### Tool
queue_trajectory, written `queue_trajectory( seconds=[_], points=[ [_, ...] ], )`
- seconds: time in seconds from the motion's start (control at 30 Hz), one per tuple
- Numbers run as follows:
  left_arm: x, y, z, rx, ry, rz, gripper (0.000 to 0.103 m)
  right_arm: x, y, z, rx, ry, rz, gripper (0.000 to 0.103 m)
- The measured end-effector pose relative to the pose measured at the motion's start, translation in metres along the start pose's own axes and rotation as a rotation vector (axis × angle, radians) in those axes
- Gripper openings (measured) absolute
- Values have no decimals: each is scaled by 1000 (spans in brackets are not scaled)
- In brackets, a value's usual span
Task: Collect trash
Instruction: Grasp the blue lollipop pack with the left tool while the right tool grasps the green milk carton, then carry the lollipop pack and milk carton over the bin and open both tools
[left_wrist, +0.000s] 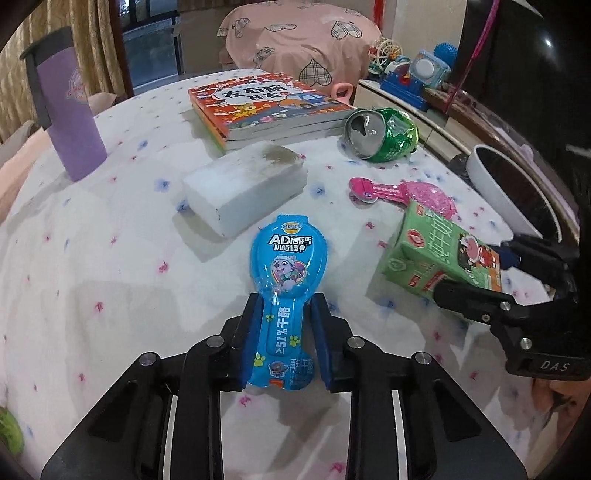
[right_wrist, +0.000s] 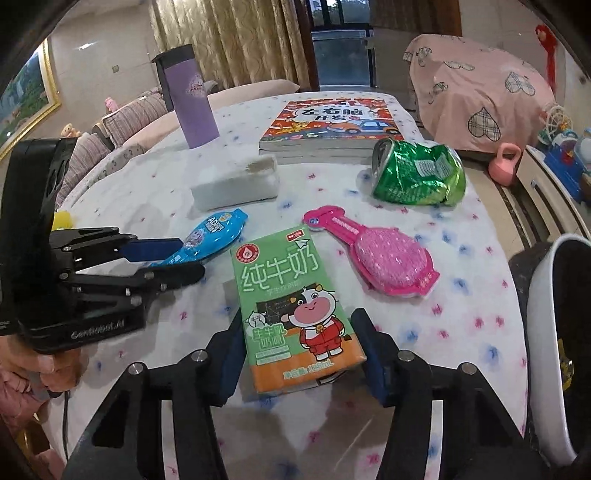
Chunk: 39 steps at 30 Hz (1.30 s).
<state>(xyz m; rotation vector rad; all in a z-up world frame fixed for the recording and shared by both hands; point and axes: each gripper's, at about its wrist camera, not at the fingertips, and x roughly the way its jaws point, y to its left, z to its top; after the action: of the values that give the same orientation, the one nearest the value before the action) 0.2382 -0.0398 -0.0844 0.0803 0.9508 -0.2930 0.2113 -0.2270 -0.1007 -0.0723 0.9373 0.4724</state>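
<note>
Milk carton (right_wrist: 295, 314) flat on worktop (right_wrist: 461, 314), long axis near-to-far, top pointing far, gripped by right claw (right_wrist: 301, 354). Left of it, blue wrapper (left_wrist: 282, 302), round end far, pinched in left claw (left_wrist: 283, 332).

Glossy blue plastic wrapper (left_wrist: 284, 291), crumpled shiny metal can (left_wrist: 382, 134), printed cloth tablecloth (left_wrist: 110, 258).

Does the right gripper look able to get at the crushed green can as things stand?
Probably not right away: the right gripper has the milk carton between its fingers. Beyond that, the way to the crushed green can looks open.
</note>
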Motion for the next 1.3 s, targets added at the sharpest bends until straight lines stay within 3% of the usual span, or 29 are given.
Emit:
queue_trajectory(
  seconds=[0.23,0.47,0.83,1.3],
  points=[
    [-21,-6,-14,-98,-18,-112,19,-36,-13,-19,110,-63,17,53],
    [-46,-34,-21,-125,-60,-204,19,-78,-32,-34,199,-133,-6,52],
    [-57,-102,-13,-33,-62,-288,19,-115,-62,-63,292,-184,-51,52],
    [-61,-169,15,87,-73,-323,19,-157,-105,-78,370,-269,-127,52]
  ],
)
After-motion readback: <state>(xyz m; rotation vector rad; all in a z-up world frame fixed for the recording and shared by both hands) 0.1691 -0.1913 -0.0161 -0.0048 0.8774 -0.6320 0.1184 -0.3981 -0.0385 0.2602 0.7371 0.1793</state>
